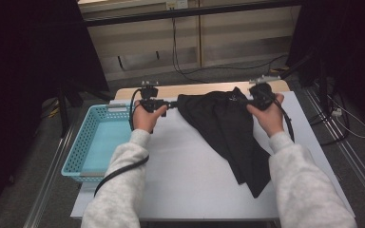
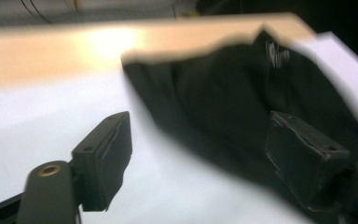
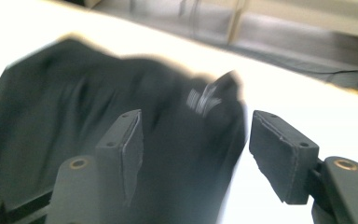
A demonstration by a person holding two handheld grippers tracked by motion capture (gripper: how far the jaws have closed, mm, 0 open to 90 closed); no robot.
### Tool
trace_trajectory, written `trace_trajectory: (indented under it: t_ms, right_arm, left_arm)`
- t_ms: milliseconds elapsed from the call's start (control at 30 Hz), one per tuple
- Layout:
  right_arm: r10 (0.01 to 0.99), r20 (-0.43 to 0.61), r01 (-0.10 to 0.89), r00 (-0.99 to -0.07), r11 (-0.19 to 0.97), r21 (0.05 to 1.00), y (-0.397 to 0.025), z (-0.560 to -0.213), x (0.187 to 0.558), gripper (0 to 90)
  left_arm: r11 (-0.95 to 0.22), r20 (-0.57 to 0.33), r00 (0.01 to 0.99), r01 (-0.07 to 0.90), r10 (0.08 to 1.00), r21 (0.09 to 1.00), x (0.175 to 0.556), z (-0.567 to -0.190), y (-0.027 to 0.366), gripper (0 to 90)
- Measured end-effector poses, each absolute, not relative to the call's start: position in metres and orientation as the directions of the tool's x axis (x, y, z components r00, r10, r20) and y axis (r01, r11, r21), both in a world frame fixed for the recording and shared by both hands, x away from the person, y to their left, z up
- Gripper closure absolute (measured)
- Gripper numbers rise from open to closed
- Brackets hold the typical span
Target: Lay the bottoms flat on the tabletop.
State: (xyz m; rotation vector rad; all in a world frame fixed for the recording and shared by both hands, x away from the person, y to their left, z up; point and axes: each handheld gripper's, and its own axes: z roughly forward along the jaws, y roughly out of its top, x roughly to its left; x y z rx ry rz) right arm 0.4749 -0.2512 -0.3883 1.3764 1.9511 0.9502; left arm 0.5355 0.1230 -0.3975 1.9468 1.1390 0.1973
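Observation:
A black garment (image 1: 223, 128) lies crumpled on the white table top (image 1: 180, 166), running from the far middle toward the near right. The person's left hand holds my left gripper (image 1: 173, 103) at the garment's far left corner. In the left gripper view the left gripper (image 2: 200, 154) is open, with the cloth (image 2: 223, 102) edge between the jaws and under the right jaw. My right gripper (image 1: 249, 99) is at the garment's far right corner. In the right gripper view it (image 3: 196, 149) stands open over the cloth (image 3: 74, 107), close to a small white label (image 3: 205, 98).
A teal plastic basket (image 1: 83, 142) sits off the table's left side. A bare wooden strip (image 1: 195, 89) runs along the table's far edge. Cables (image 1: 180, 66) lie on the floor beyond, and dark curtains hang at both sides.

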Motion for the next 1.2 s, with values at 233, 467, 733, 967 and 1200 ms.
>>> trace_trajectory:
  t_ms: [233, 467, 733, 967, 1200]
  right_arm:
    - [0.919, -0.026, 0.563, -0.393, 0.263, 0.784, -0.265, -0.413, 0.398, 29.3]
    - [0.918, 0.006, 0.562, -0.398, 0.238, 0.792, -0.27, -0.428, 0.334, 33.9]
    - [0.915, 0.022, 0.591, -0.402, 0.24, 0.77, -0.27, -0.434, 0.314, 43.3]
    - [0.886, 0.09, 0.612, -0.455, 0.237, 0.755, -0.264, -0.441, 0.314, 57.2]
    - [0.864, 0.136, 0.646, -0.486, 0.25, 0.721, -0.245, -0.454, 0.32, 65.3]
  left_arm:
    - [-0.287, -0.225, 0.623, 0.611, 0.749, 0.738, 0.49, -0.413, 0.131, 18.3]
    - [-0.353, -0.178, 0.692, 0.551, 0.7, 0.756, 0.451, -0.419, 0.125, 16.8]
    - [-0.412, -0.146, 0.733, 0.522, 0.664, 0.747, 0.434, -0.43, 0.122, 16.2]
    - [-0.42, -0.132, 0.746, 0.502, 0.653, 0.756, 0.431, -0.43, 0.116, 16.4]
    - [-0.429, -0.109, 0.74, 0.496, 0.663, 0.755, 0.428, -0.431, 0.116, 16.8]
